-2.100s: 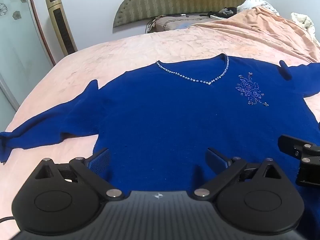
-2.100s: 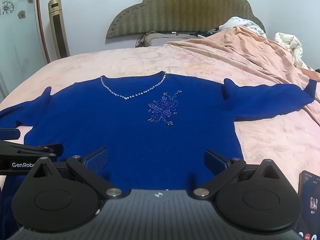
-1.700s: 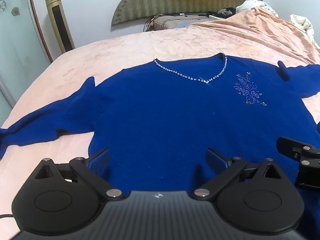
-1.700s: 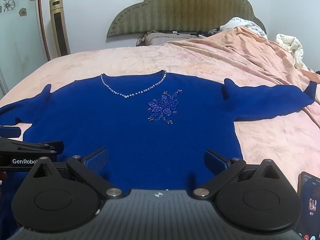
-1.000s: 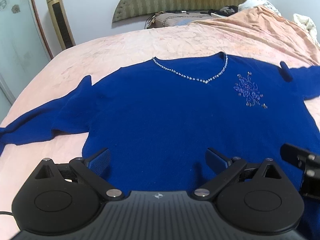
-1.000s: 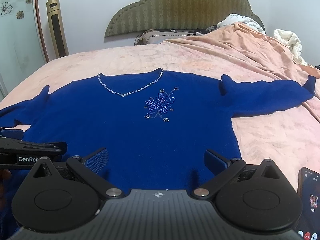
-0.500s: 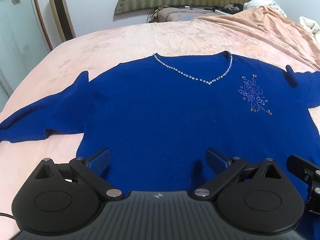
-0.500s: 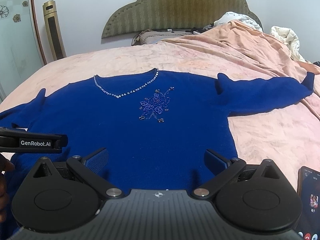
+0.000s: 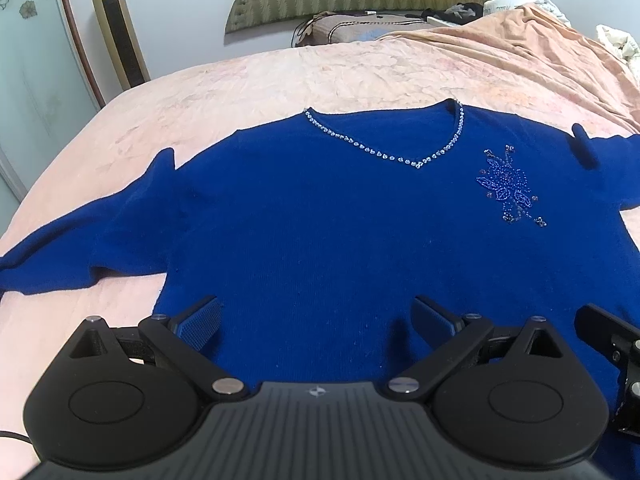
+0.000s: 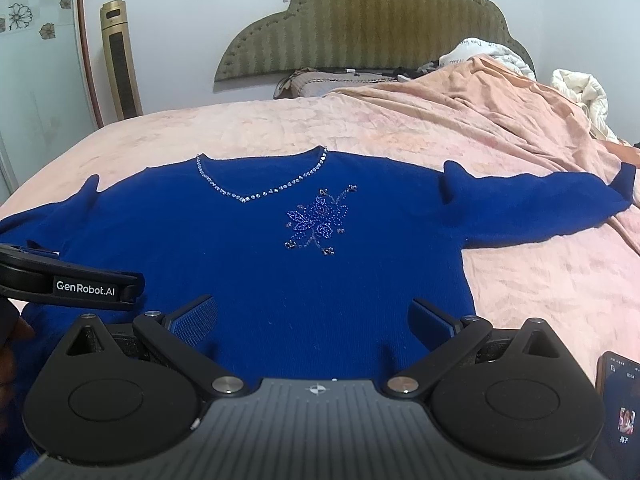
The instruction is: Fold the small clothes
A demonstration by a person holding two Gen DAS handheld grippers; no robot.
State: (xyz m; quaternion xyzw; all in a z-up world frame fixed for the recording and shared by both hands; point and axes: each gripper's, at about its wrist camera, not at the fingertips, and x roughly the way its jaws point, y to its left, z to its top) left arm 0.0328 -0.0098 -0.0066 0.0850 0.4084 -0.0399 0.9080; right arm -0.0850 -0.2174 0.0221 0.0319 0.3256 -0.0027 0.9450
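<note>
A royal-blue sweater lies flat, front up, on the pink bed, sleeves spread to both sides; it also shows in the right wrist view. It has a beaded V-neckline and a beaded flower motif. My left gripper is open and empty, hovering over the sweater's lower left hem. My right gripper is open and empty over the lower right hem. The left gripper's body shows at the left of the right wrist view, and part of the right gripper's body at the right edge of the left wrist view.
The pink bedspread covers the bed. A crumpled orange blanket and white bedding lie at the back right. A phone lies at the near right. A padded headboard and a tall gold tower fan stand behind.
Both grippers have drifted slightly and tilted, so the sweater sits a little lower in each view. Both stay open. The sweater has not moved.
</note>
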